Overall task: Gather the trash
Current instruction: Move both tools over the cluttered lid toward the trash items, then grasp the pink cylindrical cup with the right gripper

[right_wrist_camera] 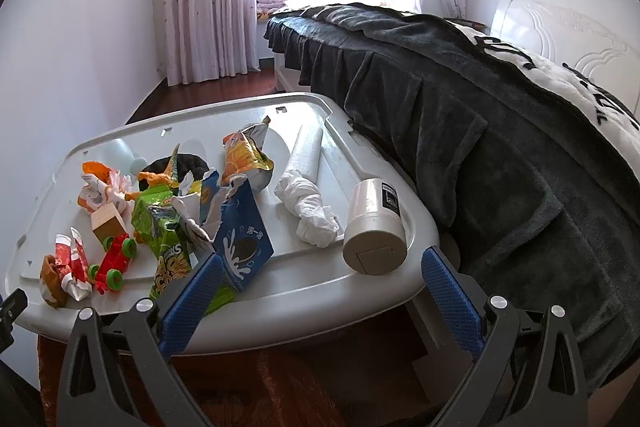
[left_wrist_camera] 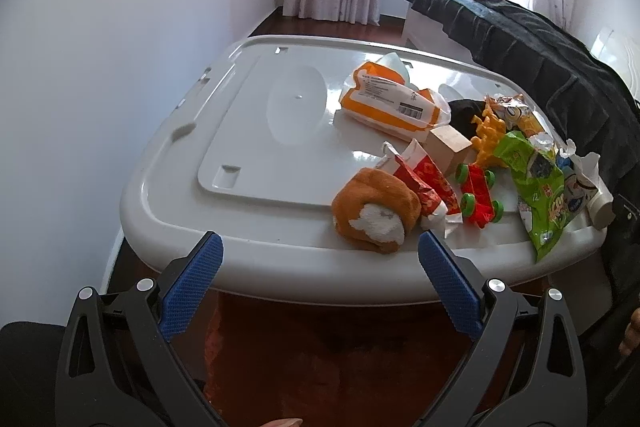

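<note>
Both claws are hanging open and empty just in front of the white bench, which looks like the lid of a big plastic bin beside the bed. The left claw is pointing near a rolled orange sock, and the right claw is sitting just in front of the blue cookie bag and a white jar lying on its side. The trash is lying mixed in with toys on the bench — a green snack bag, a red wrapper, an orange chip bag and a crumpled white tissue. These bags are probably very light, thin and crinkly, so they are likely slipping and bending when pinched; grabbing a bunched-up edge or corner seems best. The tissue is soft and squishy — a pinch in the middle should work. The toy car, the wooden block and the tissue pack are not looking like trash. No trash bin is showing in either view, and I cannot tell what is inside the jar.
</note>
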